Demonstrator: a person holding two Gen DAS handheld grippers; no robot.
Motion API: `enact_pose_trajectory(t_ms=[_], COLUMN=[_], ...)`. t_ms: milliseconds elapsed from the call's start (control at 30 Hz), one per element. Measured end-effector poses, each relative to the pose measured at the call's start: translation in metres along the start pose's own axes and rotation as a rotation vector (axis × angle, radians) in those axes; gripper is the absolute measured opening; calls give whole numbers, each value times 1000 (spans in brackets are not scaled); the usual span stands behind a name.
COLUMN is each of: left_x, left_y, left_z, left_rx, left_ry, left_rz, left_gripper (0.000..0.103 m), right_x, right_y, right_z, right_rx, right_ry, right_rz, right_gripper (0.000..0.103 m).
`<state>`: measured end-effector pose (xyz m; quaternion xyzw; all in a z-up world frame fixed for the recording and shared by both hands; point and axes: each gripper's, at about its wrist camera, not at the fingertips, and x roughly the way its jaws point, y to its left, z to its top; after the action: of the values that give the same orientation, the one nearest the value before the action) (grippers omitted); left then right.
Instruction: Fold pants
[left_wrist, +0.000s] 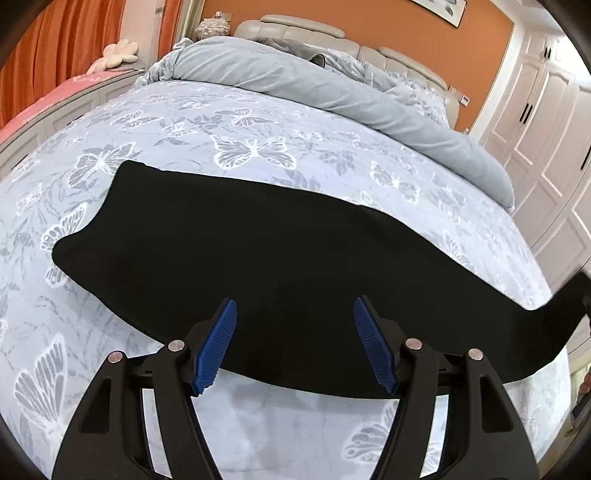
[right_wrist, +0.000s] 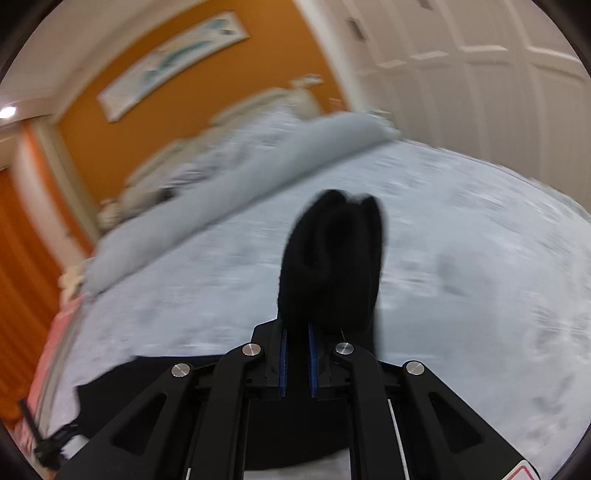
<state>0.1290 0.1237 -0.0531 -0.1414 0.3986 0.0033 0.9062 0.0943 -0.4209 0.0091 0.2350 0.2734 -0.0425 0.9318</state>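
Black pants (left_wrist: 258, 251) lie flat across the butterfly-print bedspread (left_wrist: 221, 147), folded lengthwise, one end at the left and the other lifted off the bed at the far right. My left gripper (left_wrist: 295, 321) is open, its blue pads (left_wrist: 218, 347) hovering over the pants' near edge and holding nothing. My right gripper (right_wrist: 295, 332) is shut on a bunched end of the pants (right_wrist: 332, 266), which sticks up between the blue pads. The right wrist view is motion-blurred.
A grey duvet (left_wrist: 332, 85) is rolled along the head of the bed, in front of a padded headboard (left_wrist: 314, 29). White wardrobe doors (left_wrist: 546, 129) stand to the right. Orange curtains (left_wrist: 55, 48) and a pink surface (left_wrist: 55, 99) are on the left.
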Motion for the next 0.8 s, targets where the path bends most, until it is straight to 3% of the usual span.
enact_pose_trajectory(t_ms=[200, 400, 533, 800], left_x=[-3, -7, -9, -7], left_y=[25, 53, 69, 93], left_z=[5, 14, 19, 25], left_rx=[-30, -88, -120, -178], left_ry=[8, -20, -31, -14], left_rz=[3, 8, 24, 32], left_gripper=[74, 74, 74, 74], right_x=[26, 61, 82, 118], right_y=[124, 199, 228, 257], right_z=[-33, -80, -113, -168], right_rx=[-166, -302, -405, -542], right_ry=[54, 179, 255, 373], right_rz=[165, 237, 253, 192], right_gripper=[8, 8, 8, 9])
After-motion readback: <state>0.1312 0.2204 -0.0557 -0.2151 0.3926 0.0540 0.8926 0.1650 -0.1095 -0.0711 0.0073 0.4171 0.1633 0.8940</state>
